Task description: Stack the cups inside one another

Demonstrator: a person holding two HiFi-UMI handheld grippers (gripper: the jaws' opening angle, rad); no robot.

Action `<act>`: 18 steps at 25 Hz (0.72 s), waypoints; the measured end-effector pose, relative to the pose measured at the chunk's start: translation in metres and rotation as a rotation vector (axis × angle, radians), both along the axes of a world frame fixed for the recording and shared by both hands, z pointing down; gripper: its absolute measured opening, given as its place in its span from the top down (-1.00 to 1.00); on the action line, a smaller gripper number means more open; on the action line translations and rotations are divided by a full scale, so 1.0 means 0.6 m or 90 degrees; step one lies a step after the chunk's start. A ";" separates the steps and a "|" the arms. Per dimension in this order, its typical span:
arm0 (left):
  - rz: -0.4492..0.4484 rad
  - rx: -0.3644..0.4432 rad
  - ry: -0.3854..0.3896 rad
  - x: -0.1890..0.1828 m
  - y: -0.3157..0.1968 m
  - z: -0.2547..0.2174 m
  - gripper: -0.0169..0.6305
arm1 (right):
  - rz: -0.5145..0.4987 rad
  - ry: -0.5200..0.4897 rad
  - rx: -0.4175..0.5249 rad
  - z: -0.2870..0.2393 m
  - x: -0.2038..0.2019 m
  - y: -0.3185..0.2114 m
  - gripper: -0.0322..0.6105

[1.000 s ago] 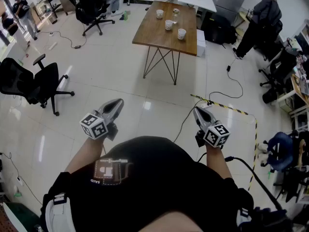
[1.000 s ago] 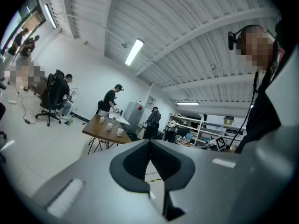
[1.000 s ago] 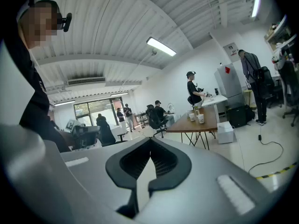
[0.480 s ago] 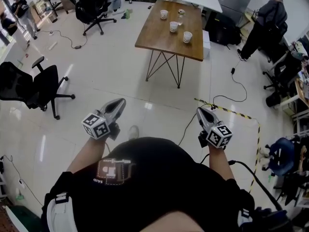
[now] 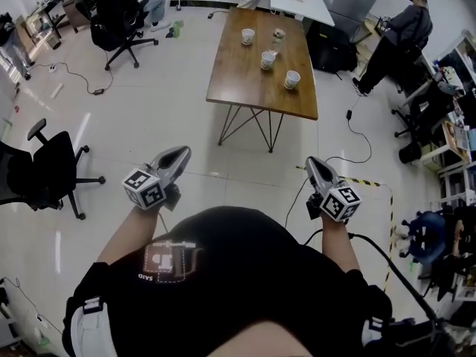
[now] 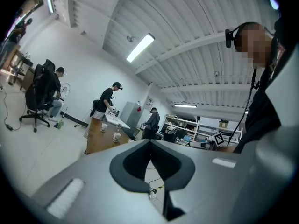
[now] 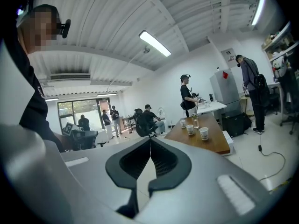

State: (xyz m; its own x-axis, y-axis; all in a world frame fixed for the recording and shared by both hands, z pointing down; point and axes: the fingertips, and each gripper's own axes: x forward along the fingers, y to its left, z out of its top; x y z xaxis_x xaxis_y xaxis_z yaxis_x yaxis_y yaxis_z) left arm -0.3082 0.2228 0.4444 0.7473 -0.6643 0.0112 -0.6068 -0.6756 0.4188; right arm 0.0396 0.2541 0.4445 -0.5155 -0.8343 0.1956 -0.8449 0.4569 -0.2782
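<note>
Three white paper cups stand apart on a wooden table (image 5: 256, 76) far ahead of me: one at the back (image 5: 248, 36), one in the middle (image 5: 268, 59), one nearest (image 5: 292, 79). A small glass (image 5: 279, 35) stands beside the back cup. My left gripper (image 5: 179, 154) and right gripper (image 5: 312, 162) are held out over the floor, well short of the table, both shut and empty. In the right gripper view the cups (image 7: 203, 133) show on the table past the shut jaws (image 7: 150, 139). In the left gripper view two cups (image 6: 116, 136) show left of the shut jaws (image 6: 150, 141).
Tiled floor lies between me and the table. A black office chair (image 5: 44, 173) stands at the left. Cables (image 5: 355, 143) and yellow-black tape (image 5: 372, 181) run on the floor at the right. One person (image 5: 390, 39) stands right of the table; another sits at the back left (image 5: 123, 6).
The table and cups have come nearer and shifted in the head view as I walked toward them. Both grippers travelled along, still shut and held out in front.
</note>
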 end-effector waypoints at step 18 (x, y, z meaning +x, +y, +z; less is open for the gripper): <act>-0.079 0.034 -0.053 0.126 -0.358 -0.014 0.95 | -0.065 -0.001 -0.013 0.041 0.144 -0.381 0.85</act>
